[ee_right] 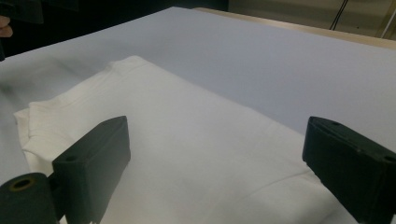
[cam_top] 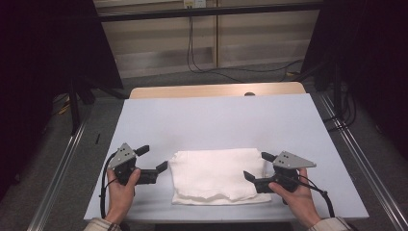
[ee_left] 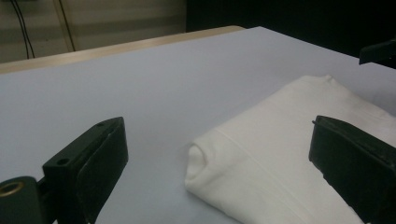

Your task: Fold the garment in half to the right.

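Folded white cloth (cam_top: 216, 175) lying flat near the front edge of the pale worktop (cam_top: 216, 120), between the two hands. Left tongs (cam_top: 153, 159) spread wide, empty, just off the cloth's left edge; in the left gripper view, one jaw over bare worktop, the other over the fabric, with the rolled corner of the fold (ee_left: 198, 163) between them. Right tongs (cam_top: 256, 166) equally wide, holding nothing, poised over the cloth's right edge, both jaws over the fabric in the right gripper view. Likely risks, judged from this stance: closing on the top layer alone, since the fold looks several layers thick, and so peeling the stack open instead of lifting it whole. Closing too shallow at the rounded left corner, with the soft roll slipping out. Uneven timing between the two sides, dragging the cloth sideways and wrinkling the neat fold. Pulling toward the body, given how near the ragged front hem (cam_top: 211, 198) sits to the worktop's edge, and sending the fabric over it. Pressing jaws hard onto the worktop, bunching fabric underneath.
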### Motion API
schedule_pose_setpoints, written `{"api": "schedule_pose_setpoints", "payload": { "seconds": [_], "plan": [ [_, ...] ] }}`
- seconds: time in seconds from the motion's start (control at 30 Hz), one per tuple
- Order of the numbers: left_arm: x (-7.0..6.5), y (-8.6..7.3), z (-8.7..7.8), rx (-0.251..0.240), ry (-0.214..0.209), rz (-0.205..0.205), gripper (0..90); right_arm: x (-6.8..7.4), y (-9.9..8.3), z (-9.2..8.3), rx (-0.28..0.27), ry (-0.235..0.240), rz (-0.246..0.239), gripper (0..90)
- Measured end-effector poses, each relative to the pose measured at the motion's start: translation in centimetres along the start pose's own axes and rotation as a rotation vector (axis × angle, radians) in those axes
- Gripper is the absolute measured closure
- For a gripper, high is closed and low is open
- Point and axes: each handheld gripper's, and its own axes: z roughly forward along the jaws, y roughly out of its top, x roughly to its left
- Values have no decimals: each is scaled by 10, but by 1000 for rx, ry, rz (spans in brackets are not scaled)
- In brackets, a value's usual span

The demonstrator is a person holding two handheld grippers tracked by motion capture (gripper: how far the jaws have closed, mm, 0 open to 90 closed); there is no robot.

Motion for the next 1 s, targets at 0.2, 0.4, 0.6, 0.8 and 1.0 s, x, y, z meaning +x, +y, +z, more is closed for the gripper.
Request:
{"api": "schedule_pose_setpoints", "payload": {
  "seconds": [0.2,0.4,0.6,0.8,1.0],
  "plan": [
    [0,6,6,1,-12,10,45,13,9,11,30,77,-8,67],
    [3,7,14,21,-15,3,45,26,15,23,60,109,-47,64],
    [4,13,25,27,-31,18,45,36,23,34,60,137,-58,59],
    [10,19,36,26,-23,17,45,47,30,44,62,158,-69,52],
    [11,19,44,45,-29,37,44,59,35,56,70,186,-88,50]
  ]
}}
